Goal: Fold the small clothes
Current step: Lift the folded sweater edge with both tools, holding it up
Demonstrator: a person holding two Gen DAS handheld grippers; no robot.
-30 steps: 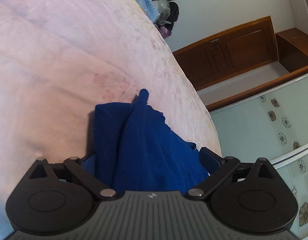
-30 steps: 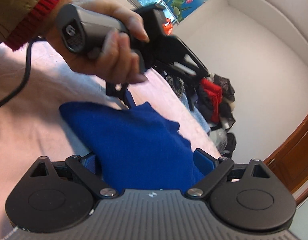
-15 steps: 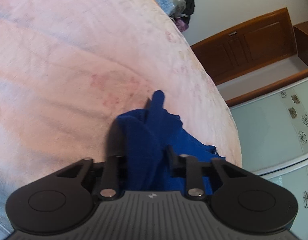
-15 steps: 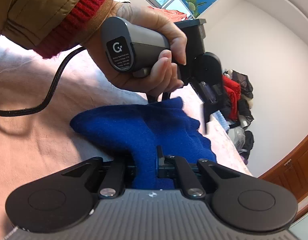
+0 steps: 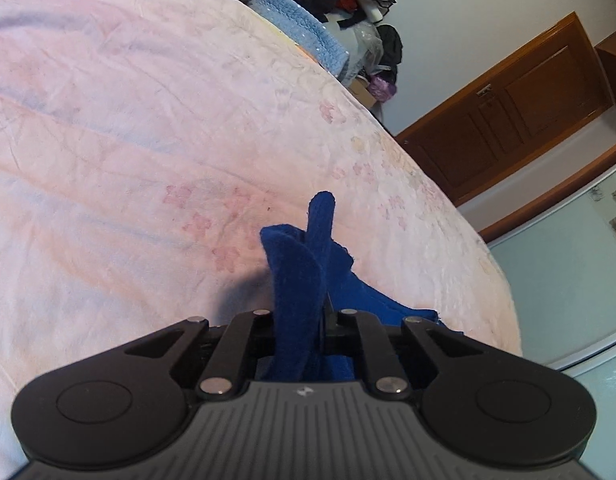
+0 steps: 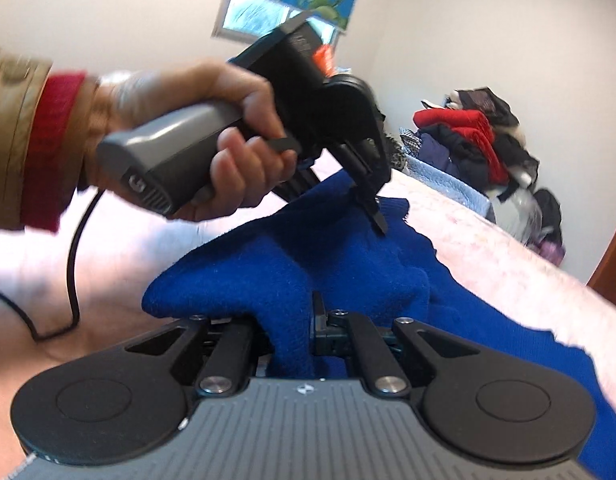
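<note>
A small dark blue knitted garment [image 5: 308, 264] lies on a pale pink bedspread [image 5: 127, 140]. My left gripper [image 5: 303, 320] is shut on one bunched edge of it, a fold sticking up between the jaws. My right gripper [image 6: 297, 332] is shut on another part of the blue garment [image 6: 308, 256], which is lifted off the bed and drapes to the right. In the right wrist view a person's hand [image 6: 227, 128] holds the left gripper [image 6: 372, 208], whose closed fingers pinch the garment's far edge.
A heap of dark and red clothes [image 6: 480, 144] and a light blue blanket [image 5: 299, 28] sit at the bed's far end. A wooden cabinet [image 5: 508, 112] and a pale green patterned panel [image 5: 568, 272] stand beyond the bed's right edge. A black cable [image 6: 73, 264] hangs from the hand.
Both grippers closed from wide open onto the blue garment. Both then rose, pulling the cloth up off the bedspread, and the right wrist view rolled.
</note>
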